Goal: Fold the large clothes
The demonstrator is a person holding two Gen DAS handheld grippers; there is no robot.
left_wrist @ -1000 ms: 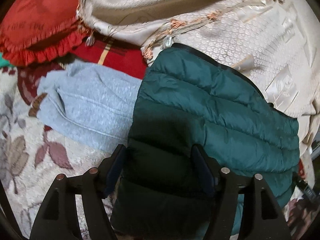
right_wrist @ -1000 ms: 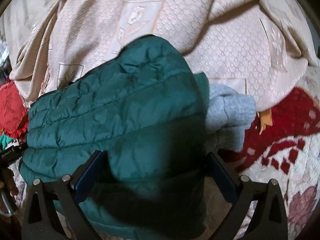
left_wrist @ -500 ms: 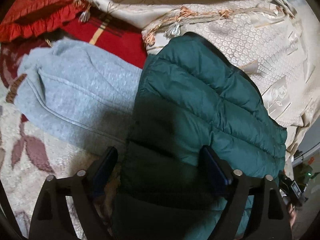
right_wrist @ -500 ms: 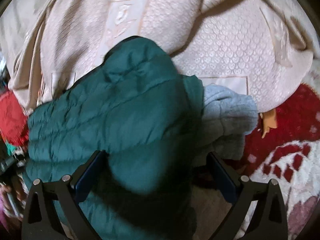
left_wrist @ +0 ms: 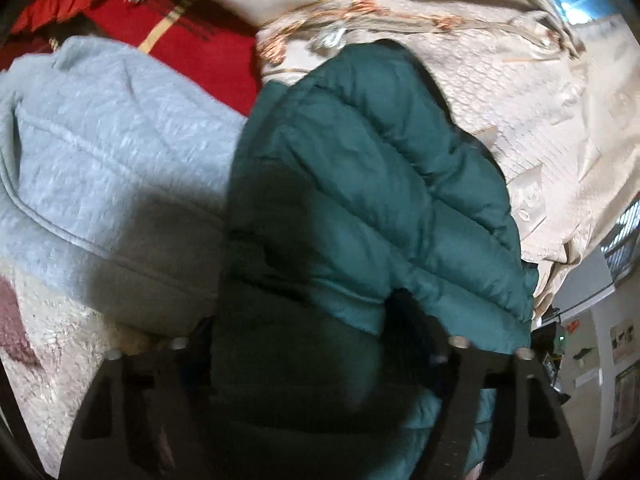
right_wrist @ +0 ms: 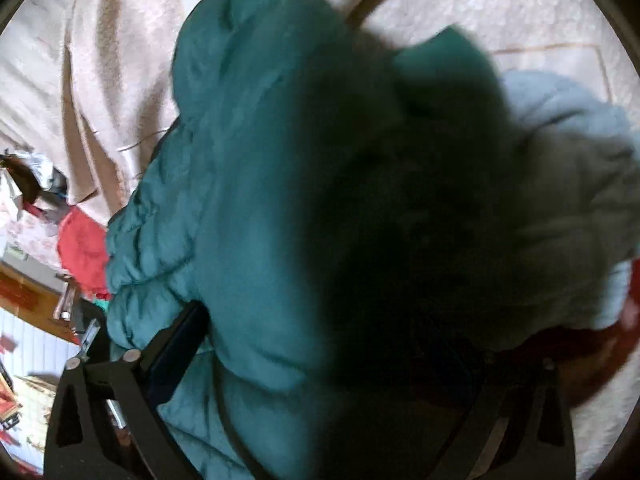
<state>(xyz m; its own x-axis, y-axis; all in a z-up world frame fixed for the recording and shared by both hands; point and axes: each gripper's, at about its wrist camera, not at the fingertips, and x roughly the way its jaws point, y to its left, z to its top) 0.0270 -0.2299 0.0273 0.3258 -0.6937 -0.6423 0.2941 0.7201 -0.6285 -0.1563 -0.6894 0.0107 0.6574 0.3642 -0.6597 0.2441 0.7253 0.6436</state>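
The green puffer jacket point(left_wrist: 360, 208) bulges between both wide-spread grippers; the left gripper point(left_wrist: 312, 344) is closing around it, and the right gripper point(right_wrist: 340, 340) straddles it ungripped.

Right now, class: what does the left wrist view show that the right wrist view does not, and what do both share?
Only the left wrist view shows the red striped cloth and a floral rug. Only the right wrist view shows a wooden floor strip and floor clutter at its left edge. Both share the green puffer jacket between wide gripper fingers, the grey garment beside it, and the cream patterned bedspread.
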